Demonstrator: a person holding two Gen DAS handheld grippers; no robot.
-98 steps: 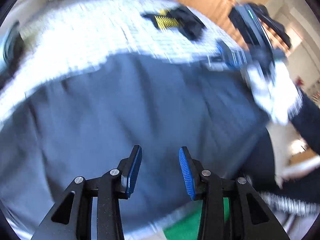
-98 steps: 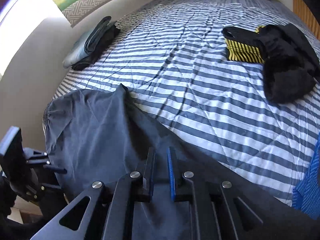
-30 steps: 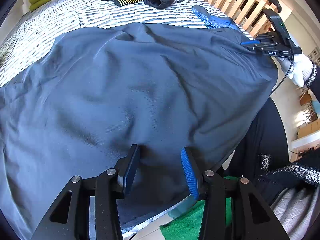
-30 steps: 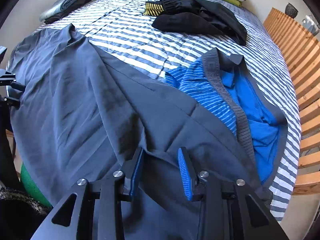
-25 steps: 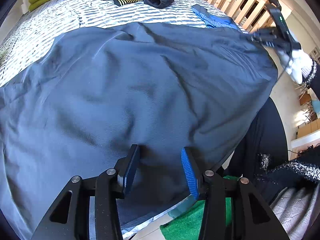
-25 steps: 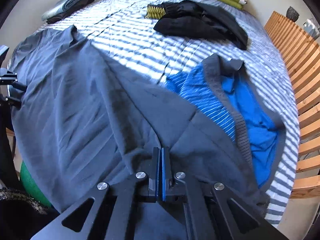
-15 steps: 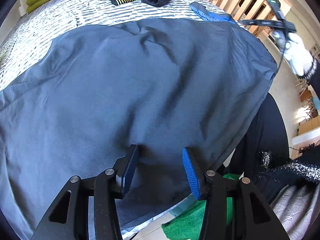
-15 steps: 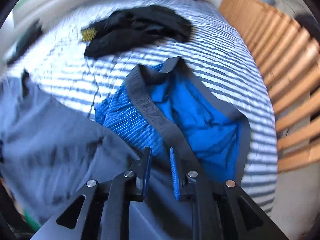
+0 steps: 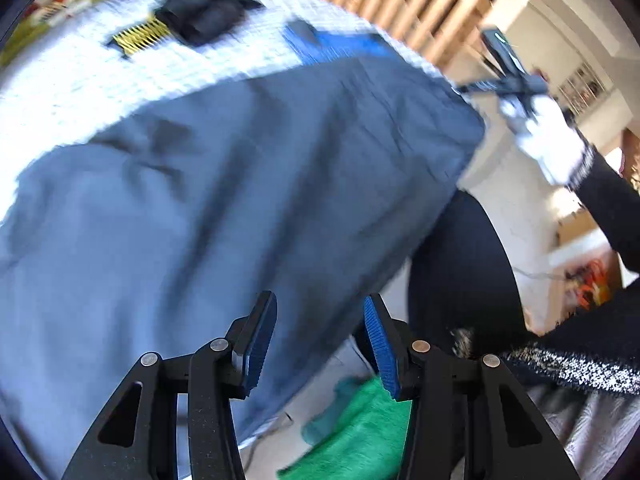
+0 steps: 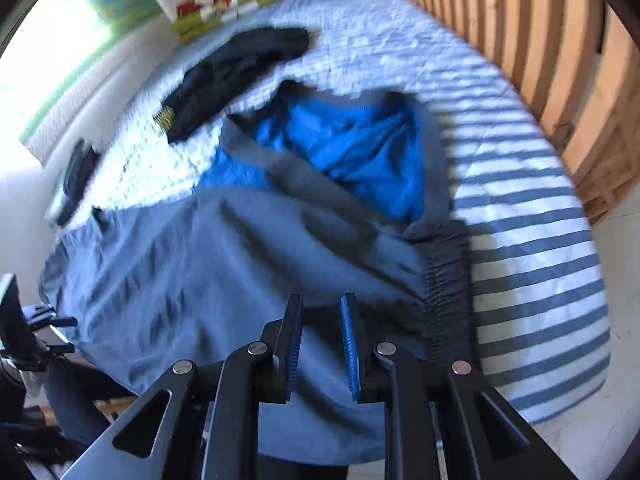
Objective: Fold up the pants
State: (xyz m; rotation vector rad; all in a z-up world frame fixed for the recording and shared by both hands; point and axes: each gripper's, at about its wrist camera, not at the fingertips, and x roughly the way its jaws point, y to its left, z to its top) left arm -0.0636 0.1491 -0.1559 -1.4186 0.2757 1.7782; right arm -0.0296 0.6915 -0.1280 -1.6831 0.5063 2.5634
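Grey-blue pants (image 9: 200, 180) lie spread flat across the striped bed (image 9: 80, 80), blurred by motion. My left gripper (image 9: 318, 312) hovers open over their near edge, nothing between its blue pads. At the pants' far right corner a white-gloved hand holds my right gripper (image 9: 464, 89). In the right wrist view the pants (image 10: 180, 280) run leftward from their dark elastic waistband (image 10: 448, 280). My right gripper (image 10: 322, 308) stands just above the cloth near that waistband, its jaws a narrow gap apart with no fabric pinched. The left gripper (image 10: 64, 334) shows at the pants' far left end.
A blue garment (image 10: 352, 148) lies beside the waistband, partly under the pants. Black clothes (image 10: 240, 68) with a yellow-striped piece sit farther up the bed (image 10: 540, 240). A wooden slatted rail (image 10: 560, 60) lines the right side. A green mat (image 9: 360, 420) is on the floor.
The right gripper had pinched a fold of the pants, then let go and swung right toward the waistband and the blue garment. The left gripper slid along the near edge, staying open.
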